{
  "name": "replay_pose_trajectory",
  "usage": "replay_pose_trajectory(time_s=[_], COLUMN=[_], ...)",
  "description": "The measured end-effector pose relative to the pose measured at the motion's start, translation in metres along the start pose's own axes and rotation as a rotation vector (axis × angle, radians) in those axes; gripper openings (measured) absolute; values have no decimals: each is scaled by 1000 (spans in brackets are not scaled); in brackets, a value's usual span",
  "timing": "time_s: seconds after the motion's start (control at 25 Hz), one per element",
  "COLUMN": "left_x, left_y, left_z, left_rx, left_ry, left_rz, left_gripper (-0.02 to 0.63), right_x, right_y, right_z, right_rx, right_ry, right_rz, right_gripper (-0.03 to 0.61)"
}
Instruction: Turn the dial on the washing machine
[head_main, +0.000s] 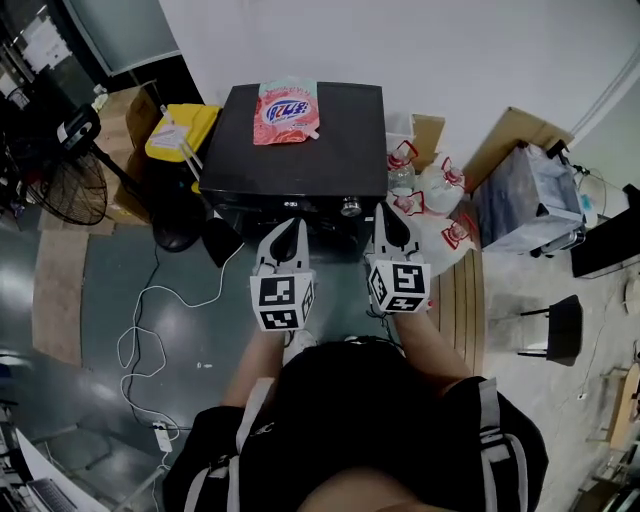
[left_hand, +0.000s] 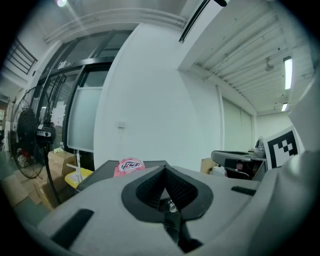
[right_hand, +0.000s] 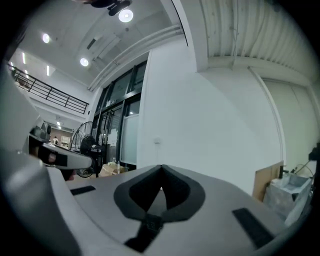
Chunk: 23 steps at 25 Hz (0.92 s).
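The black washing machine (head_main: 300, 150) stands against the white wall, seen from above. Its silver dial (head_main: 351, 207) sits on the front panel, right of centre. A pink detergent pouch (head_main: 288, 111) (left_hand: 128, 167) lies on the lid. My left gripper (head_main: 292, 228) (left_hand: 164, 168) is shut and empty, in front of the panel and left of the dial. A small silver knob (left_hand: 171, 204) shows through the gap under its tips. My right gripper (head_main: 383, 212) (right_hand: 161, 169) is shut on nothing, level, just right of the dial and apart from it.
A yellow box (head_main: 183, 130) and a standing fan (head_main: 70, 185) are left of the machine. Refill bags and bottles (head_main: 432, 188), cardboard (head_main: 515, 130) and a plastic bin (head_main: 530, 200) crowd its right side. A white cable (head_main: 150, 330) loops on the floor; a black chair (head_main: 560, 325) stands at right.
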<state>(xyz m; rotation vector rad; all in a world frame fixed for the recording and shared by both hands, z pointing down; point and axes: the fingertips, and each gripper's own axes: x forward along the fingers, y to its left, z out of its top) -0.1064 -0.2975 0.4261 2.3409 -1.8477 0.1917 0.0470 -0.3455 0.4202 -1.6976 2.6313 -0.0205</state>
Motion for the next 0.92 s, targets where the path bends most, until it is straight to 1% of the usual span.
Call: replay_pose_trajectory(time_s=[0.16,0.4,0.64,0.92], left_x=[-1,-6,-12,-14], left_y=[-3,0,5,5], left_z=[2,9,3,1], left_rx=[7,11,10,13], left_ry=[1,-16,0,5], left_rz=[-10,2,12,17], left_gripper=[-5,-5,-5,-5], right_x=[-2,1,1,-1], right_y=[2,5,15,16], right_z=[4,3,2,0], right_rx=[-4,31,22,20], right_ry=[-3,2,3,3], right_rz=[0,13,28,36], right_gripper=[8,8,8,8])
